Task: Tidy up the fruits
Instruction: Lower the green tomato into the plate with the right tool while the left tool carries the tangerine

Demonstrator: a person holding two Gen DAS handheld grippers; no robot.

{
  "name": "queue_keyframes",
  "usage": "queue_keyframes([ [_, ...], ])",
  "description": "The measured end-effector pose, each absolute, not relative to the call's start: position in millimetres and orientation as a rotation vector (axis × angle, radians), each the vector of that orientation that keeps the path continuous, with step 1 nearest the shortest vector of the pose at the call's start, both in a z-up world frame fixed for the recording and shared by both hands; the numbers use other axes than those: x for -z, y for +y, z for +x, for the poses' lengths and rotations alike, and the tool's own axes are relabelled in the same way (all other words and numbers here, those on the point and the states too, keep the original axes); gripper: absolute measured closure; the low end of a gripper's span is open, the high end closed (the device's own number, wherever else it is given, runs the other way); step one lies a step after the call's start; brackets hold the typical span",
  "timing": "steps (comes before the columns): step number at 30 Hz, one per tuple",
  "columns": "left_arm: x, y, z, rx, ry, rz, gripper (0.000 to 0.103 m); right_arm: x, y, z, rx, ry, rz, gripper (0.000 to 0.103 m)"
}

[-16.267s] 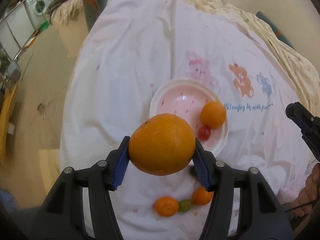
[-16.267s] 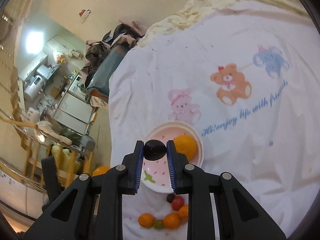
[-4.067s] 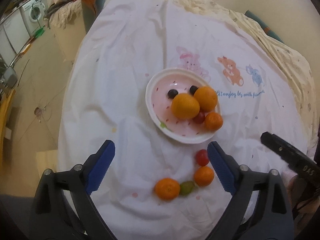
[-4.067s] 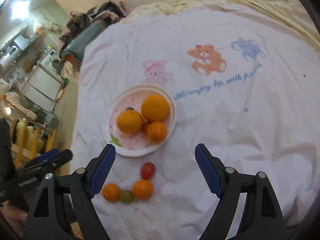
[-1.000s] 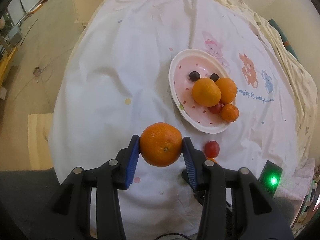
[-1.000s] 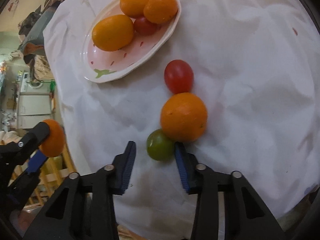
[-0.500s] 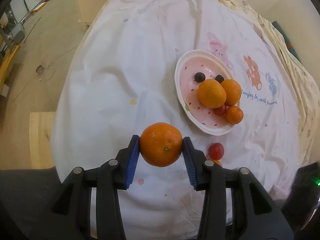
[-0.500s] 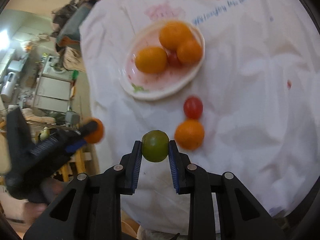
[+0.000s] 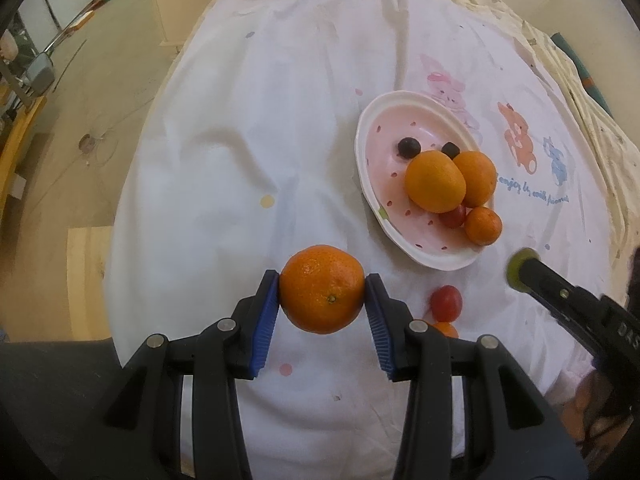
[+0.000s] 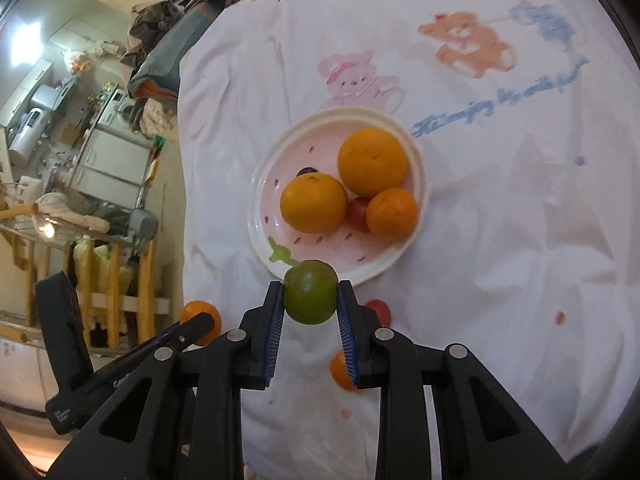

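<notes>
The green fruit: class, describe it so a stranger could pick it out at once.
Find the pink plate on the white cloth. Just in front of it, the right gripper holds the green fruit in the air. It is the only green one; its neighbours are orange or red.

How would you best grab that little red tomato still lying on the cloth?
Take the red tomato across its round middle, coming straight down from above. It lies loose on the cloth, but a small orange sits close beside it, so the fingers should straddle its free sides.
</notes>
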State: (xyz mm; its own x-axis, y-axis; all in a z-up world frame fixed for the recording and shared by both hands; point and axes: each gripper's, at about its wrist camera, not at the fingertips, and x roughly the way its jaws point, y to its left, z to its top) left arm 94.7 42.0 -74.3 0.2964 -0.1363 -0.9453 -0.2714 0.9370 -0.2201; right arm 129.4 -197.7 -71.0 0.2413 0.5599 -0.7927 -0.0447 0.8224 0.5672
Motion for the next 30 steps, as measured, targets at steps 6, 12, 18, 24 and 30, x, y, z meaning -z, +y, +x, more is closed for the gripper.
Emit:
queue_keyframes([
  [6,82.1,42.5,97.2,-0.120,1.289,-0.364,0.064,102.4,-197.5,146.8,-0.453,1.302,0.519,0.075],
  [12,81.2,35.3,100.8,-0.075,1.299,-0.380,0.064,123.1,-193.1,156.1,-0.452,1.323,0.534,0.075],
  [18,78.2,28.1,102.4,-0.056,1.294,-0.376,0.064,136.4,-196.4,162.3,-0.393,1.343,0.545,0.072],
  [24,78.1,29.5,100.9,-0.058,1.279,-0.375,0.064,136.7,-202.8,163.0,-0.367,1.341,0.589,0.054],
  [30,78.5,23.0,113.4,-0.020,1.303,-0.372,0.064,125.6,-218.7,156.6,-0.361,1.310,0.667,0.036],
])
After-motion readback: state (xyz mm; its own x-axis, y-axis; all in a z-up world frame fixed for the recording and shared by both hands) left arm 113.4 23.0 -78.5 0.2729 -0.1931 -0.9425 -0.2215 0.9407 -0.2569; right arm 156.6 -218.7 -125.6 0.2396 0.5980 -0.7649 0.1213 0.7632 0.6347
